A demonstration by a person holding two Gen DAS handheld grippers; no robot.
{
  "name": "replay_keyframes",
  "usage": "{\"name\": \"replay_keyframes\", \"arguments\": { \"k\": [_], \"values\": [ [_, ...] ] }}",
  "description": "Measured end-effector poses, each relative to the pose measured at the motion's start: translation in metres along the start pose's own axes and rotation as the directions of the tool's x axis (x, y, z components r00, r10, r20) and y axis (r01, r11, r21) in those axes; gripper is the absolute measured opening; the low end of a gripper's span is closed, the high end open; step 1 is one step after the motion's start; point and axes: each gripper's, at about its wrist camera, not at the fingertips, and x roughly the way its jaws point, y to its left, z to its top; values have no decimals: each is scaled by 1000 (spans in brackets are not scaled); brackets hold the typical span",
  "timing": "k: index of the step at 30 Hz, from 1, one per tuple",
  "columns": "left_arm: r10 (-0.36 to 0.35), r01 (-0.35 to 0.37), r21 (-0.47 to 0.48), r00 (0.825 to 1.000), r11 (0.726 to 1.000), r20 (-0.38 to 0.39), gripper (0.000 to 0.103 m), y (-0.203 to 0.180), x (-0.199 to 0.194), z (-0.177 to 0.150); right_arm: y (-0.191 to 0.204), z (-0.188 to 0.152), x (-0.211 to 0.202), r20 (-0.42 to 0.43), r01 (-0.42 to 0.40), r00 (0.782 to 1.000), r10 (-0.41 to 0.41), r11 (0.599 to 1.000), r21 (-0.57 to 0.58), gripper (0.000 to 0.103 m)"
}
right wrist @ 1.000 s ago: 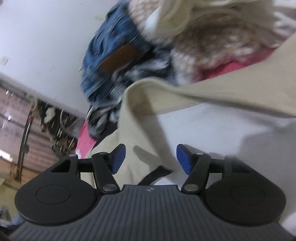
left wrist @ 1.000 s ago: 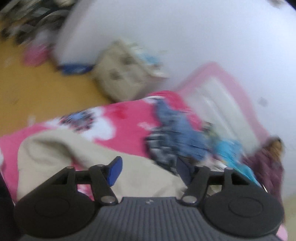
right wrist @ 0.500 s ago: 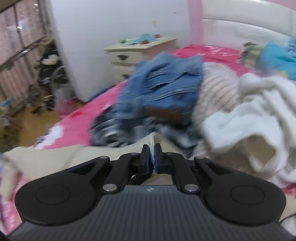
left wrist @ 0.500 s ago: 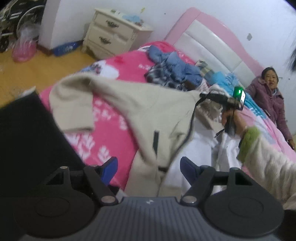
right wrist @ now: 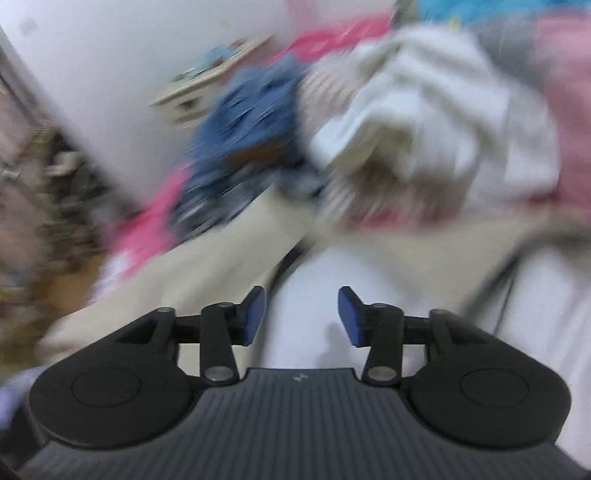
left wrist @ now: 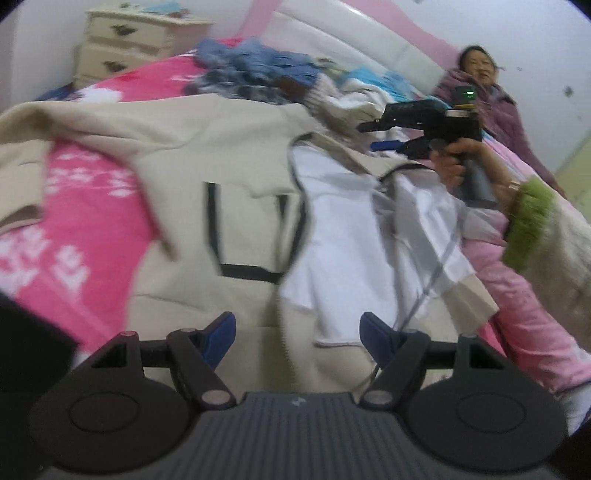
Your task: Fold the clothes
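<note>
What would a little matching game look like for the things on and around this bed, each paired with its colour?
Things:
1. coat
2. bedspread
3. jeans
4. nightstand

Colours:
a. blue
b. cream with dark handles
c. beige with a white lining
d. bright pink with white flowers

Pairs: 1-c, 2-d, 3-a, 4-b

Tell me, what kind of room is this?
Most likely a home bedroom: a bed with a pink padded headboard and pink floral bedspread, a cream bedside drawer unit, and loose clothes piled on the bed.
</note>
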Motion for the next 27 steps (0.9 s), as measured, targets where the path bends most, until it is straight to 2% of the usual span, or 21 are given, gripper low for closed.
{"name": "replay_keyframes", "arguments": {
  "k": [3,5,7,10,12,15,19,21,25,27],
  "values": [
    [1,-1,52,1000,999,-2,75,-15,15,-10,14,-53,-33,-115,-154,981,159,987,55,59],
    [23,-23,88,1000,996,9,75,-25,24,-16,21,-92,-42,-165,-208,961,221,973,97,60],
    [34,-37,84,998,996,46,75,-30,26,-23,29,-129,-46,-207,-252,939,276,958,135,61],
    [10,-14,75,999,997,47,75,-33,30,-29,37,-172,-38,-212,-239,941,262,963,127,61],
    [8,-12,88,999,996,53,75,-36,30,-34,36,-193,-29,-196,-223,947,255,959,173,61],
    [-19,14,88,998,996,54,75,-41,30,-41,31,-216,-11,-198,-280,918,342,917,283,63],
    [-78,78,-9,996,997,41,75,-39,34,-51,35,-233,-3,-217,-242,925,313,923,299,63],
    [-99,99,-21,995,995,35,75,-41,37,-57,36,-238,-9,-214,-236,929,301,930,281,63],
    [-140,140,-18,990,990,18,75,-48,45,-65,35,-236,-10,-198,-258,924,326,917,305,63],
    [-161,161,-18,987,987,14,75,-52,48,-67,40,-238,-5,-229,-253,921,316,930,267,63]
  ]
}}
